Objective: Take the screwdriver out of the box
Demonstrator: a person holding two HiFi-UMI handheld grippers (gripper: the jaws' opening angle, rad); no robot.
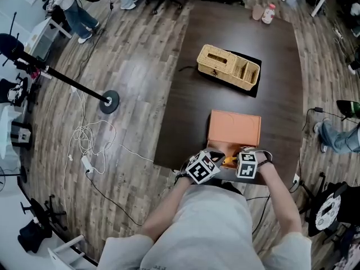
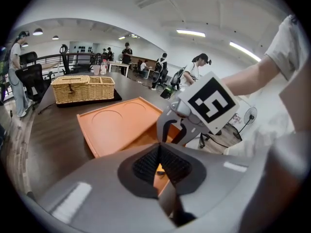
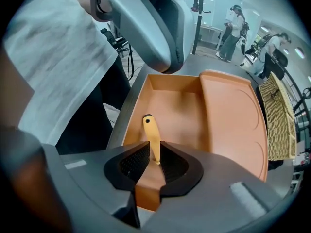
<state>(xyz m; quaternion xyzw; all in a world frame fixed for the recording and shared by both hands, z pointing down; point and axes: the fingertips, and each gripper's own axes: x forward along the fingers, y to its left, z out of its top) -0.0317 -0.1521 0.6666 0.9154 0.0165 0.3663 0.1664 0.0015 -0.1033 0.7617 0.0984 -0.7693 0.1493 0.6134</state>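
Note:
The orange box (image 3: 177, 103) stands open at the near edge of the dark table, its lid (image 1: 234, 127) laid flat behind it. A screwdriver with a yellow handle (image 3: 151, 134) lies inside the box. My right gripper (image 3: 154, 155) points steeply down over it, jaws open, and the handle shows in the gap between the pads without being pressed. My left gripper (image 2: 159, 152) hovers just left of the box with its jaws shut and empty; it looks across at the right gripper (image 2: 179, 126). In the head view both grippers (image 1: 216, 157) (image 1: 241, 154) crowd over the box's near end.
A wicker basket (image 1: 228, 66) sits on a black mat further up the table. A small bottle (image 1: 269, 13) stands at the far end. The table's near edge (image 1: 169, 165) is right under my hands. A stand base (image 1: 109, 101) and cables lie on the floor to the left.

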